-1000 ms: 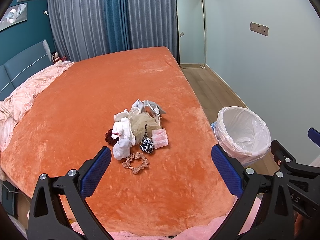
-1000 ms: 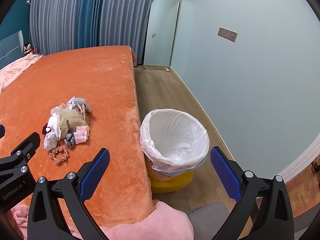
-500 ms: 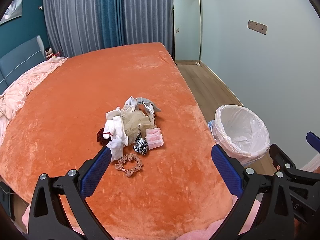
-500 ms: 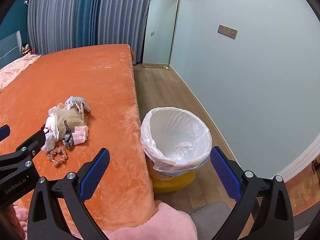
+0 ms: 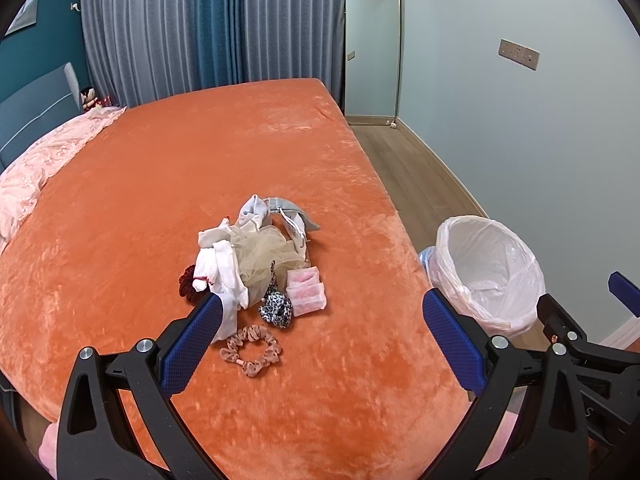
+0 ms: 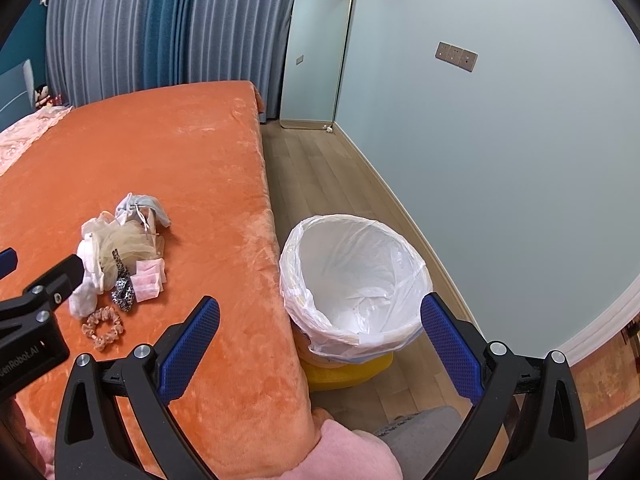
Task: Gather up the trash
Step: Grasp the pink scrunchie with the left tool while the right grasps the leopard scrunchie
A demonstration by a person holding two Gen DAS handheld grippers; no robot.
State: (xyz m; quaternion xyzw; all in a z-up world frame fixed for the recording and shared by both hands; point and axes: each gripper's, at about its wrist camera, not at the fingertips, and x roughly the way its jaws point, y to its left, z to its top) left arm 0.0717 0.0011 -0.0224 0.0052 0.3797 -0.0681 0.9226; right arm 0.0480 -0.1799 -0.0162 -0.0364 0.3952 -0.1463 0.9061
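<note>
1. While both grippers hang low over the near end of the orange bed (image 5: 160, 200), nothing is picked up yet.
2. A pile of small soft things (image 5: 256, 256) lies on the bed, left of the white-lined bin (image 6: 352, 276) on the floor.
3. Straight ahead of the left gripper (image 5: 320, 340) sits the pile, so that one is nearer; its jaws are wide apart and empty.
4. Facing the bin, the right gripper (image 6: 320, 344) is also wide apart and empty.
5. Its neighbour's side reads "enRobot.AI".

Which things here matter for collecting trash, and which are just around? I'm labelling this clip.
Job: pile of small items on the bed; lined trash bin; left gripper and right gripper, both open.
Around: mirror, curtains, doll.
</note>
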